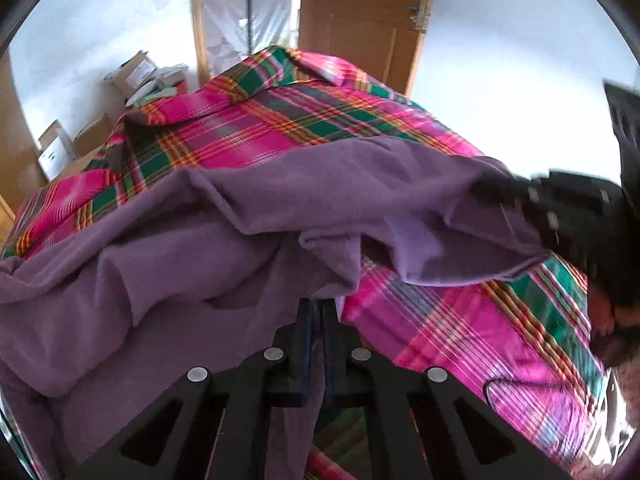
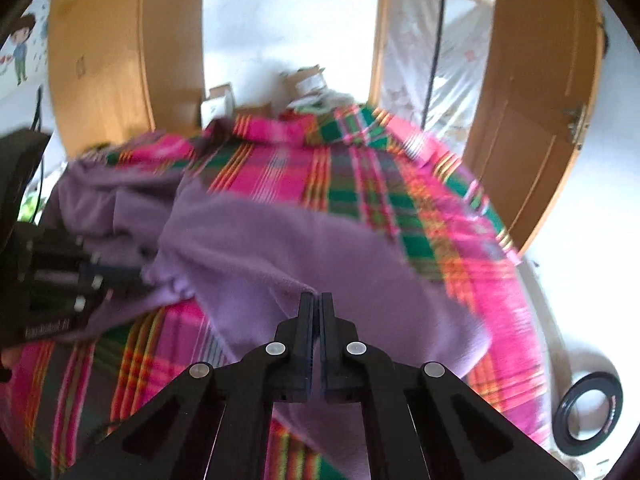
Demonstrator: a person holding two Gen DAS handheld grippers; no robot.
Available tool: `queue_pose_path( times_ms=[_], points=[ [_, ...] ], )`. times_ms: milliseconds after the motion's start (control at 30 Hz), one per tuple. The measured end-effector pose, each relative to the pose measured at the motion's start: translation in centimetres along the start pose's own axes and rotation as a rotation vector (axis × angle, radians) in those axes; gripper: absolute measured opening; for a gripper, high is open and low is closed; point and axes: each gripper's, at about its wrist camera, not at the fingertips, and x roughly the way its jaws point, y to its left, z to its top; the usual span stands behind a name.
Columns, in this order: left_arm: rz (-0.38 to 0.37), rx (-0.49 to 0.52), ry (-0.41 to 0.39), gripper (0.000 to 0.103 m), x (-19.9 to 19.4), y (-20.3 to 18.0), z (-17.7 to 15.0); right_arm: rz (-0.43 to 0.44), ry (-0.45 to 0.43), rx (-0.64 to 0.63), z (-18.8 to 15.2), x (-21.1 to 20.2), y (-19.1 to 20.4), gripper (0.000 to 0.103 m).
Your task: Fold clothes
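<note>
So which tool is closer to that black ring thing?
Right. The black ring lies just off the bed beside the right tool; the left tool grips the purple cloth farther over.

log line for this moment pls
left gripper shut on purple garment | right gripper shut on its edge | lifted over plaid bedspread

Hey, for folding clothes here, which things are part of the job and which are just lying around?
Part of the job:
purple fleece garment
left gripper
right gripper
pink and green plaid bed cover

Lying about:
cardboard boxes
black ring on the floor
</note>
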Motion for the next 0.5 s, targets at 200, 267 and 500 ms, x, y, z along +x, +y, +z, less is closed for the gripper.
queue_pose_path(
  times_ms=[200,267,500],
  points=[
    [-0.069,-0.053,-0.066,0.007,-2.3,1.3,1.8,-0.051,-0.053,0.012,2.3,-1.3,-1.5,0.003],
    [-0.059,-0.069,-0.075,0.007,-2.6,1.9,2.5,-0.063,-0.062,0.01,2.9,-1.5,-1.9,0.003],
    [-0.089,-0.033,-0.04,0.008,-2.5,2.5,3.0,-0.116,-0.086,0.015,4.7,-1.8,-3.2,0.003]
  ],
)
